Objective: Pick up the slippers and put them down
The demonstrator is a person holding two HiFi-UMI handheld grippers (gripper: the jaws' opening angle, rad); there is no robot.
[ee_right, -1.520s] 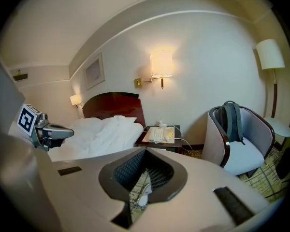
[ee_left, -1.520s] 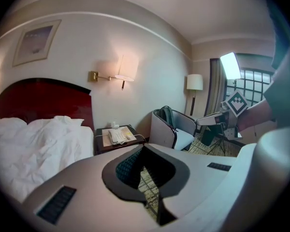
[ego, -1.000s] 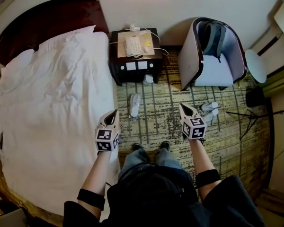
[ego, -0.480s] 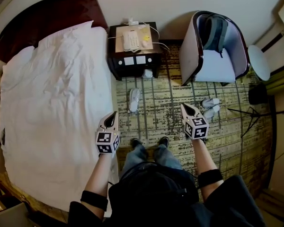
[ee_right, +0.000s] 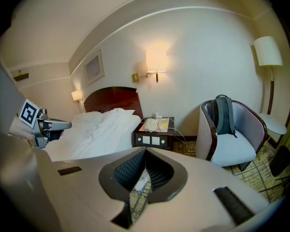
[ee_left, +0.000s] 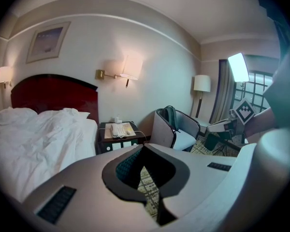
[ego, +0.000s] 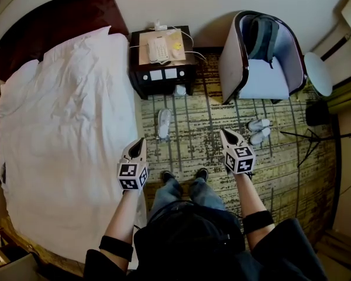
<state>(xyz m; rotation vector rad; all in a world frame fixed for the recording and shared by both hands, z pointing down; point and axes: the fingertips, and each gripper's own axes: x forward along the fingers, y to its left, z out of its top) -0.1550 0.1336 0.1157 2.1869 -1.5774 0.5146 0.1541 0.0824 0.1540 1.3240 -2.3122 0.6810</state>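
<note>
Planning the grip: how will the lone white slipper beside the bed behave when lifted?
The slipper looks thin and flat, so probably light and floppy, sagging from a pinch. Lying flat on the carpet, it seems unlikely to roll.

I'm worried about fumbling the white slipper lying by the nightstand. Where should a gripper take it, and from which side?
Probably across its narrow middle, from above. The slipper lies flat on the carpet, its length running toward the nightstand, so jaws can straddle its long edges. Toe and heel cannot be told.
</note>
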